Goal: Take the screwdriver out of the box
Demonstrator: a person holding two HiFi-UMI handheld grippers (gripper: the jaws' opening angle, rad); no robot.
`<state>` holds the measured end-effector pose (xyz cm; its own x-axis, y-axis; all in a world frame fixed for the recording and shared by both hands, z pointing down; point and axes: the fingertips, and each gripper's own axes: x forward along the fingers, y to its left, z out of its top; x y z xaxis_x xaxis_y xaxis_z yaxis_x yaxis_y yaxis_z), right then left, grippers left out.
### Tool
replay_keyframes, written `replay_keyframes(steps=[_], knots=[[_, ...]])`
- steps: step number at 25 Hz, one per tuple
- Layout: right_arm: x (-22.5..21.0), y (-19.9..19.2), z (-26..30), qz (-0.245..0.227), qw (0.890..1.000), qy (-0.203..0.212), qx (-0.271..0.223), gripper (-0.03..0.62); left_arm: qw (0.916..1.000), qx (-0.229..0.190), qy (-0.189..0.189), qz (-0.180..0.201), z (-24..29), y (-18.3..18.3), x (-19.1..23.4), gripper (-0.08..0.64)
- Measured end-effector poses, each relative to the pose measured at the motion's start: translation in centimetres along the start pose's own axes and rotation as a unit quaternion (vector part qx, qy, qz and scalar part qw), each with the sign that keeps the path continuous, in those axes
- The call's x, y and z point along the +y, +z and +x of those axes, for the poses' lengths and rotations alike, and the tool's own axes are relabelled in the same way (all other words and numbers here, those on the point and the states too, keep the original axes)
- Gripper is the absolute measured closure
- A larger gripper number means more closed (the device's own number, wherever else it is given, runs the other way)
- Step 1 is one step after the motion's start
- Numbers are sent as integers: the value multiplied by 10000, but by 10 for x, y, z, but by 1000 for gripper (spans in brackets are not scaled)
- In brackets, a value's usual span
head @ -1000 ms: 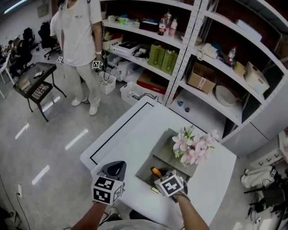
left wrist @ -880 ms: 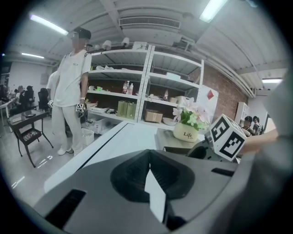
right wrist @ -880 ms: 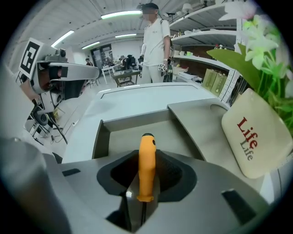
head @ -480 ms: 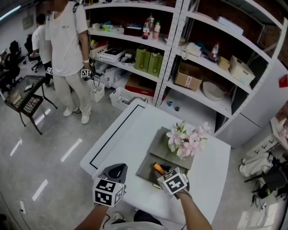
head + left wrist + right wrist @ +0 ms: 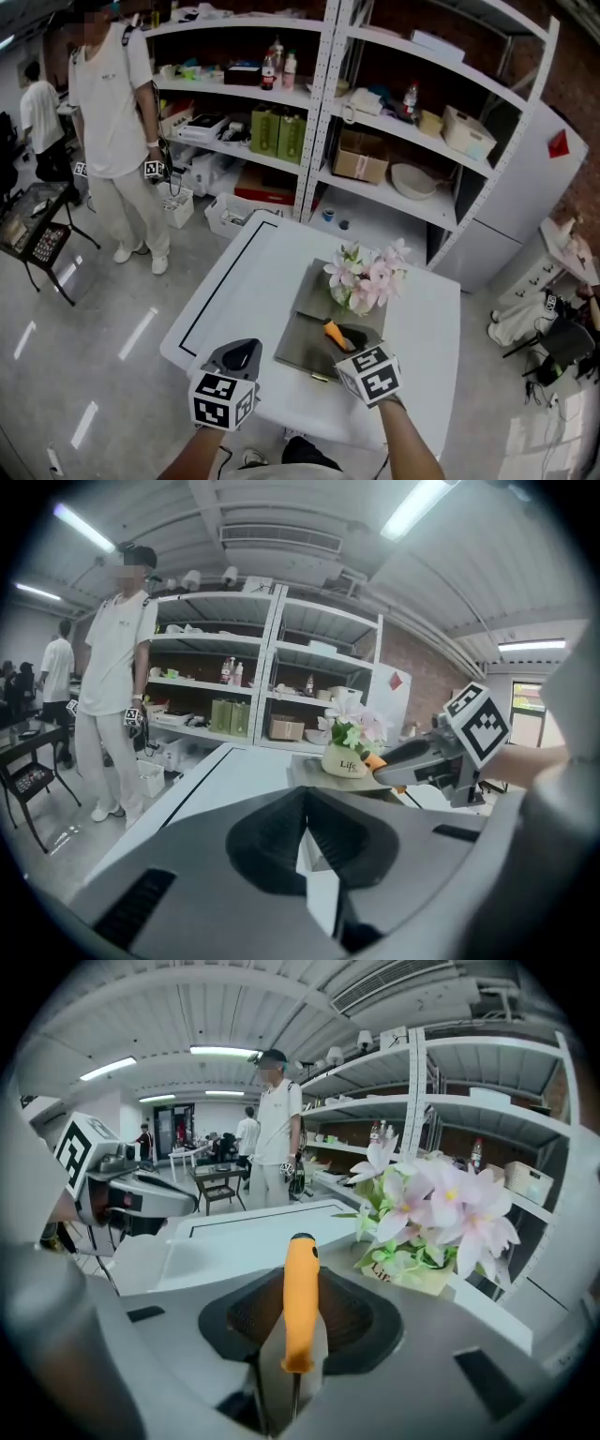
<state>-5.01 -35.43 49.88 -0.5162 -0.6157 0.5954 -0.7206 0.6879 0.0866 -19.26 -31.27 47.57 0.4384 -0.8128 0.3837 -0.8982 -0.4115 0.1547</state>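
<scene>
My right gripper (image 5: 343, 337) is shut on an orange-handled screwdriver (image 5: 333, 334), held in the air just above the open grey box (image 5: 298, 354). In the right gripper view the orange handle (image 5: 300, 1288) sticks out forward between the pads and the thin metal shaft runs back between them. From the left gripper view the right gripper (image 5: 417, 755) shows with the orange tip (image 5: 375, 759) in front of the flower pot. My left gripper (image 5: 239, 356) hovers over the table's near-left edge, jaws together with nothing in them (image 5: 305, 832).
A pot of pink flowers (image 5: 364, 277) stands on the box's far half. The white table (image 5: 239, 281) carries a black outlined rectangle on its left part. A person in white (image 5: 108, 122) stands on the floor at the left. Metal shelves (image 5: 375, 103) rise behind the table.
My right gripper has risen out of the box with the screwdriver and tipped more level. My left gripper has lifted a little. The view has shifted towards the shelves.
</scene>
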Motion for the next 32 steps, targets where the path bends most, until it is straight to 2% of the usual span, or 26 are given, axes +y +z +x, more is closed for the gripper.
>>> replay_keyframes(steps=[9, 19, 27, 32], knots=[[-1, 31, -67, 312, 9935, -634, -890, 474, 9991, -51, -364, 207, -8, 4, -23, 557], [0, 37, -142, 945, 9724, -1139, -1803, 474, 9964, -198, -711, 415, -17, 13, -50, 557], [2, 11, -178, 1409, 9559, -1566, -2047, 474, 9942, -304, -921, 474, -25, 19, -67, 557], [3, -4, -189, 1531, 9516, -1744, -2013, 474, 9934, -309, -999, 480, -26, 17, -73, 557]])
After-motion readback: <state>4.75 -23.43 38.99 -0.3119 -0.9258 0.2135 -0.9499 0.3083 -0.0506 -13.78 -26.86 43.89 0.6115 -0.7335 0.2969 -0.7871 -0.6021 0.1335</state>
